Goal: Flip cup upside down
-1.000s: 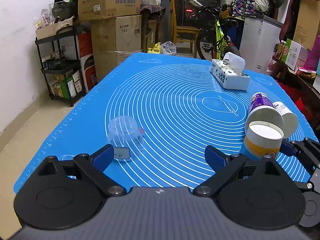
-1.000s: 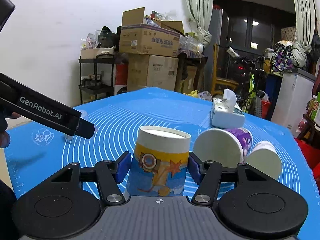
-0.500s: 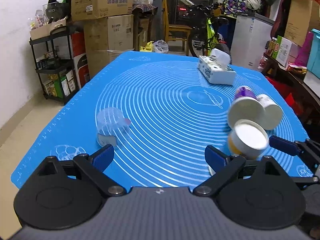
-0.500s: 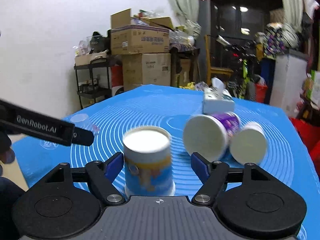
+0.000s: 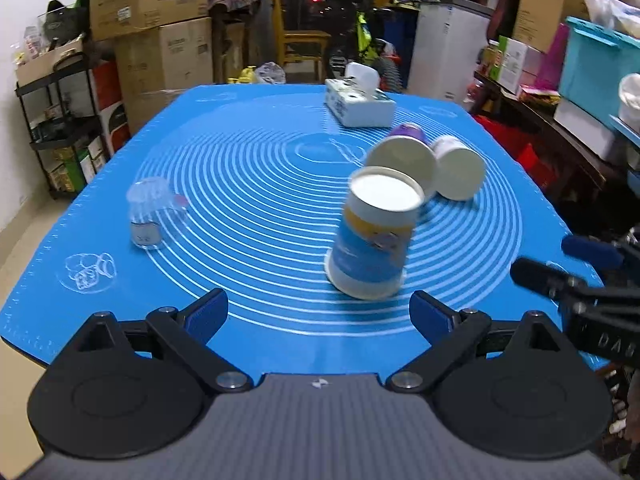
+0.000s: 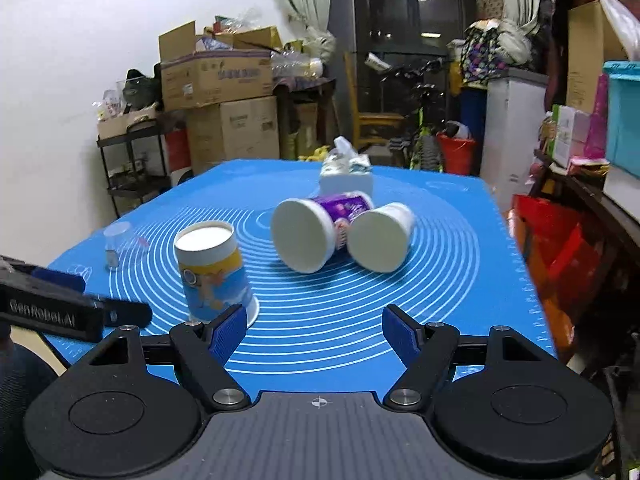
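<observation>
A blue and yellow paper cup (image 5: pixel 372 236) stands upside down on the blue mat (image 5: pixel 248 184), its white base up; it also shows in the right wrist view (image 6: pixel 212 272). My right gripper (image 6: pixel 316 328) is open and empty, pulled back to the right of the cup. My left gripper (image 5: pixel 318 314) is open and empty at the mat's near edge, the cup just ahead of it. The right gripper's fingers (image 5: pixel 552 276) show at the right of the left wrist view.
A purple cup (image 6: pixel 316 232) and a white cup (image 6: pixel 382 240) lie on their sides behind the standing cup. A small clear plastic cup (image 5: pixel 150 216) stands upside down at the left. A tissue box (image 5: pixel 358 102) sits at the far side. Boxes and shelves surround the table.
My right gripper let go of the blue and yellow cup, opened wide and drew back to the right. The cup stays upside down on the mat. My left gripper drew back too.
</observation>
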The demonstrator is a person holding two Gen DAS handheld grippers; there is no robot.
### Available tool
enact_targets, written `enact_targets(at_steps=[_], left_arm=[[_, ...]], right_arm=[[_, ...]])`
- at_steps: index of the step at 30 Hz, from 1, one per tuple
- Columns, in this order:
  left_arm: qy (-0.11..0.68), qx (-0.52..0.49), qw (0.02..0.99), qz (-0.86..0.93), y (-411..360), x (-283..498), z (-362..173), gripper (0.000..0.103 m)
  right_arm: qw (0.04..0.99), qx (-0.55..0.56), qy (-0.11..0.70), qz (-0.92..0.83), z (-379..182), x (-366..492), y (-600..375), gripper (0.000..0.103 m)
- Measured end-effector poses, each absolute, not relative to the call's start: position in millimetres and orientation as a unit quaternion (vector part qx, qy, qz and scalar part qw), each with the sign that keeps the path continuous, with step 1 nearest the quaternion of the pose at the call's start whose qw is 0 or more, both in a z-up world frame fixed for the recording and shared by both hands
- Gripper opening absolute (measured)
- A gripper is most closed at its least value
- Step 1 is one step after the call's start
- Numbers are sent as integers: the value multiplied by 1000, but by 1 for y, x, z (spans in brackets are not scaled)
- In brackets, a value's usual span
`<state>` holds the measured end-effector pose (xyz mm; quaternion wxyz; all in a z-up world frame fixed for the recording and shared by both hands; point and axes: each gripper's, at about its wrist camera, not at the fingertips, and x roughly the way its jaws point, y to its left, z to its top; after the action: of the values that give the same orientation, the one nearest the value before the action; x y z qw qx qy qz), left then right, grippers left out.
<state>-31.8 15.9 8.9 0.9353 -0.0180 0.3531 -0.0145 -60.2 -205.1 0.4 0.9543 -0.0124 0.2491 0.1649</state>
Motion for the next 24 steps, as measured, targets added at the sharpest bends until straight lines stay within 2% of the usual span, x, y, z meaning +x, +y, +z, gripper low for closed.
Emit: enact_targets(at_steps=[24], left_arm=[[358, 9, 933, -32, -4, -42, 7, 96]], right_arm=[[950, -16, 269, 161, 0, -70, -213, 79]])
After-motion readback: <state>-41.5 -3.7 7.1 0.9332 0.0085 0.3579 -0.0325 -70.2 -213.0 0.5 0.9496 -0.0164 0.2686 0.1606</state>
